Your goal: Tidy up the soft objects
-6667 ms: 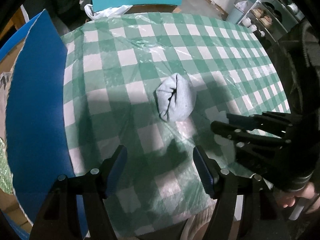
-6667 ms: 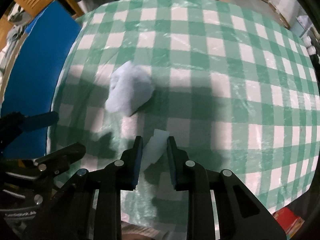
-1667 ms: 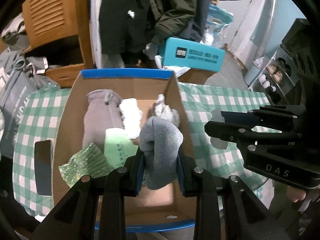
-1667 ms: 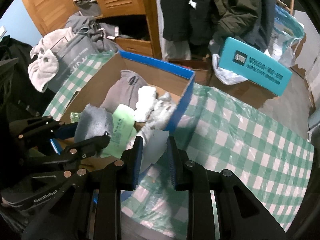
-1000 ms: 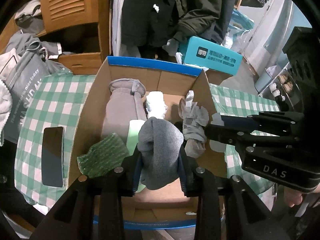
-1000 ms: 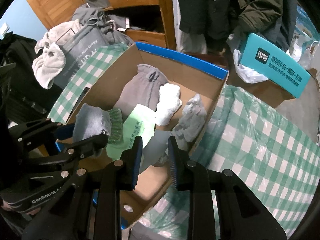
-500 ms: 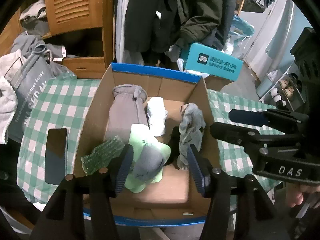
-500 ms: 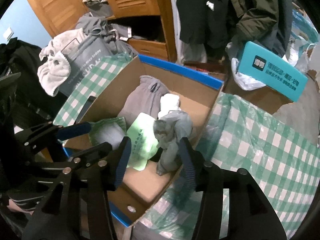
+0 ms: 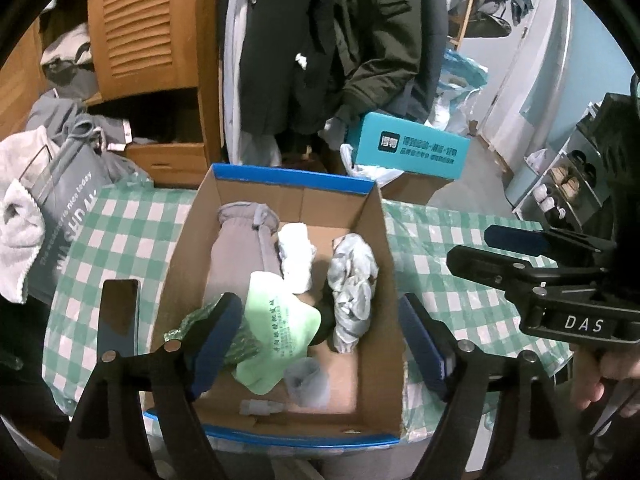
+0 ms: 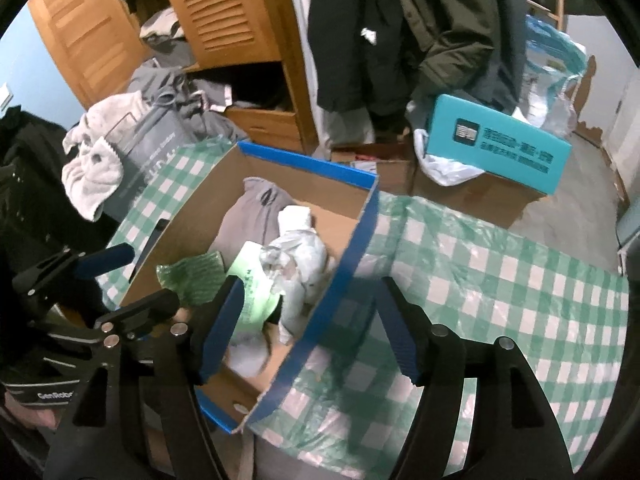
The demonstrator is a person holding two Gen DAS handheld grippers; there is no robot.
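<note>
An open cardboard box (image 9: 384, 292) with blue edges stands on the green checked table (image 9: 440, 248). In it lie a long grey garment (image 9: 236, 256), a white wad (image 9: 296, 256), a crumpled pale grey cloth (image 9: 352, 280), a light green bag (image 9: 276, 336), green bubble wrap (image 9: 236, 344) and a small grey rolled sock (image 9: 306, 376). My left gripper (image 9: 320, 340) is open and empty above the box. My right gripper (image 10: 308, 328) is open and empty over the box's right wall (image 10: 352, 256). The cloth (image 10: 300, 268) and the sock (image 10: 248, 354) also show there.
A dark phone (image 9: 118, 320) lies on the table left of the box. A grey tote bag (image 9: 68, 200) and a white towel (image 9: 18, 224) sit at the far left. A teal box (image 9: 408, 152) on cartons, hanging coats and a wooden cabinet (image 9: 148, 32) stand behind.
Both grippers opened. The grey rolled sock dropped from my left gripper into the box front. The pale cloth left my right gripper and lies in the box. Both grippers have risen.
</note>
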